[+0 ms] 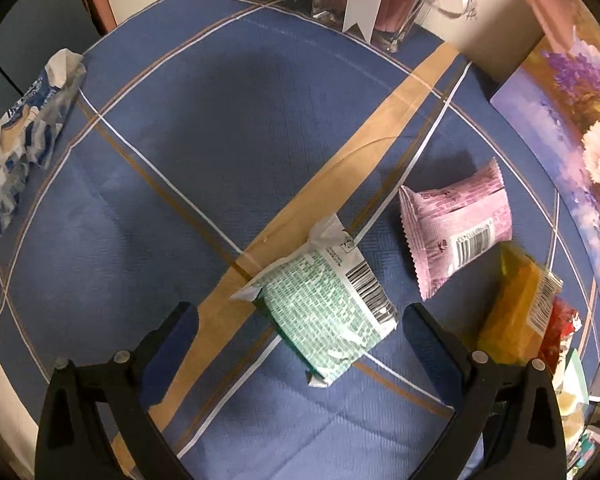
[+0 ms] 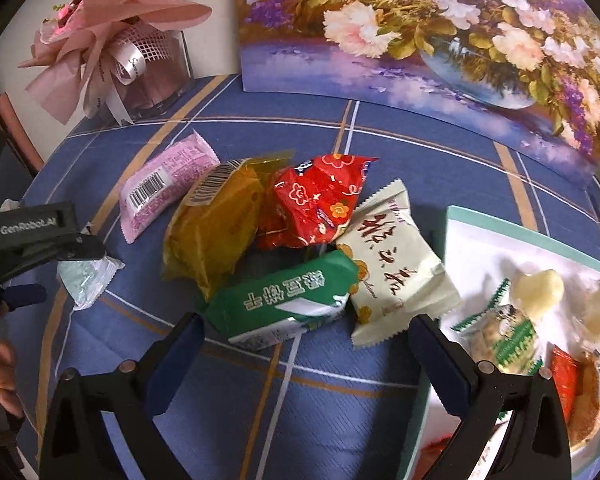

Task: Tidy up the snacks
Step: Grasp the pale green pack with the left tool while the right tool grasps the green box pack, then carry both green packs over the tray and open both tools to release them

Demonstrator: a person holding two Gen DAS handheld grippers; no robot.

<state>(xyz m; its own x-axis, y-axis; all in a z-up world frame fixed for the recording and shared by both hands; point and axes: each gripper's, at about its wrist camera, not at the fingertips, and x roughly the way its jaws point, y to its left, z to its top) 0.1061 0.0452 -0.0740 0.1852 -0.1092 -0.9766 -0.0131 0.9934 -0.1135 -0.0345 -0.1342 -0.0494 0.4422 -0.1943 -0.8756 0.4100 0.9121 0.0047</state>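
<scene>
Two views, two risks. Through the left wrist camera, your left gripper (image 1: 300, 320) stands released, its jaws wide either side of the mint packet (image 1: 326, 308) at lower centre; the pink packet (image 1: 456, 230) lies near to its right. Close off-centre and you may pinch only the crimped end, so the packet swings or drops. Through the right wrist camera, your right gripper (image 2: 306, 334) is likewise released over the green packet (image 2: 284, 300), which touches the cream packet (image 2: 396, 264) and sits below the red packet (image 2: 316, 200); the tray (image 2: 460, 216) is at the right edge. Closing here could snag its neighbour.
</scene>
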